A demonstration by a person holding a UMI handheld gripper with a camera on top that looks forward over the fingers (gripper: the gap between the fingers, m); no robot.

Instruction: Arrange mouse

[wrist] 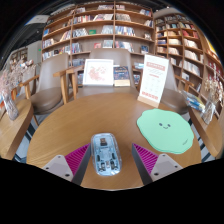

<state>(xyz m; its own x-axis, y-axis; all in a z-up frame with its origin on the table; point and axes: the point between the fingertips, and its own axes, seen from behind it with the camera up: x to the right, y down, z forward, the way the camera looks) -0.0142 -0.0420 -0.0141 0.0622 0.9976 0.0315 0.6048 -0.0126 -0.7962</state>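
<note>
A see-through computer mouse point(106, 153) lies on the round wooden table point(70, 120), near its front edge. My gripper point(110, 162) is open, with the mouse standing between the fingers and a gap on each side. The left pad point(75, 158) and the right pad point(146, 158) are both clear of it. A light green mouse mat point(165, 130) with a small face on it lies on the table, ahead and to the right of the right finger.
A white sign stand point(153, 80) stands at the table's far right edge. A display book point(98, 72) sits on a desk beyond the table. Bookshelves point(100, 30) line the back and right walls. Another table point(12, 125) with chairs is at the left.
</note>
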